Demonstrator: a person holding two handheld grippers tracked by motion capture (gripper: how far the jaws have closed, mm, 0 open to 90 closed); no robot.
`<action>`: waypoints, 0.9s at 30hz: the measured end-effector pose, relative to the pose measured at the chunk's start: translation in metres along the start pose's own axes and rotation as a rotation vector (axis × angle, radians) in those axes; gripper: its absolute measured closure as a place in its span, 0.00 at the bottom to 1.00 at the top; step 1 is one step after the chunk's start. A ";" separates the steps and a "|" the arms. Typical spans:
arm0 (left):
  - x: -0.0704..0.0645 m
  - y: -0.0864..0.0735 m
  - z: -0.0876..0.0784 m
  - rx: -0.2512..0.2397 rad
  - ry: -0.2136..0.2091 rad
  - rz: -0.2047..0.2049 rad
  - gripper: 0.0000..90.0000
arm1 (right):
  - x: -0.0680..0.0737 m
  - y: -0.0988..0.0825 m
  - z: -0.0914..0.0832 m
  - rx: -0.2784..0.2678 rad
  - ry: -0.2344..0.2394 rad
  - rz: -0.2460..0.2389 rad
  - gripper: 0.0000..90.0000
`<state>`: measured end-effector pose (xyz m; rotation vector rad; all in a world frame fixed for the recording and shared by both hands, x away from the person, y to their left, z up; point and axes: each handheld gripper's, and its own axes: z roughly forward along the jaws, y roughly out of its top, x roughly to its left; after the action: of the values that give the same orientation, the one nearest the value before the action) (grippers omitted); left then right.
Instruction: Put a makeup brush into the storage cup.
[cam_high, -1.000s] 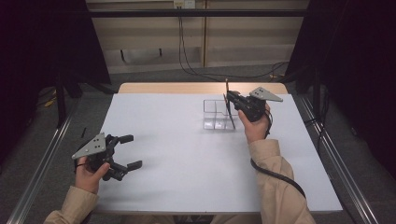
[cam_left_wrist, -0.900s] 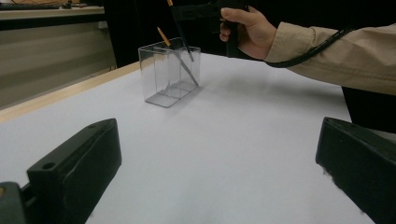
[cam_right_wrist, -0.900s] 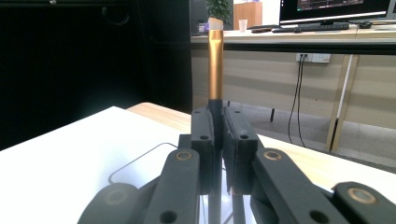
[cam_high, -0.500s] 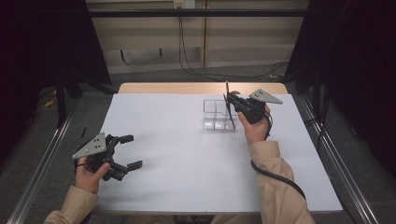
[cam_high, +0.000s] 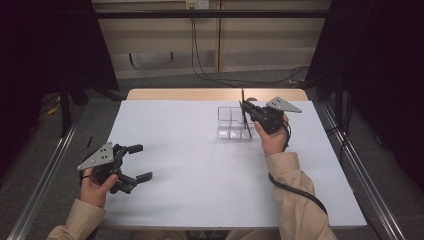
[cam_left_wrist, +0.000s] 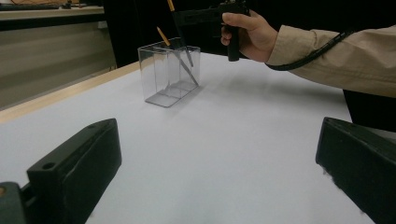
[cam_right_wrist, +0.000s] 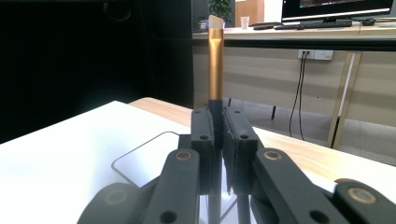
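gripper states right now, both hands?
Left gripper: open, holding nothing, over the white table.
Right gripper: shut on the pen, held upright over the clear organizer box.

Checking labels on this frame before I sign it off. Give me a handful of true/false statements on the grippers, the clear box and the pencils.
1. The right gripper is shut on a pencil held upright. True.
2. The left gripper also holds a pencil. False: its jaws stand open with nothing between them.
3. The clear box already has a pencil leaning inside it. True: a second pencil rests slanted in it.
4. The clear box lies tipped on its side. False: it stands upright on the white table.
5. The right gripper is right by the clear box. True.
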<state>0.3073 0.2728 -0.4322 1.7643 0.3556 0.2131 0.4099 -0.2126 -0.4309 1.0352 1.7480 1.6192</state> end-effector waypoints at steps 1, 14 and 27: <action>0.000 0.000 0.000 0.000 0.000 0.000 0.00 | 0.000 0.000 0.000 0.001 -0.001 -0.002 0.93; 0.000 0.000 0.000 0.000 -0.001 0.001 0.00 | 0.000 -0.002 -0.003 0.002 0.005 0.010 0.93; 0.000 0.000 0.001 0.011 -0.002 0.006 0.00 | 0.001 0.000 -0.006 0.003 0.012 0.021 0.47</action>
<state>0.3076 0.2721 -0.4325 1.7763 0.3506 0.2147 0.4044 -0.2153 -0.4300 1.0508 1.7534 1.6398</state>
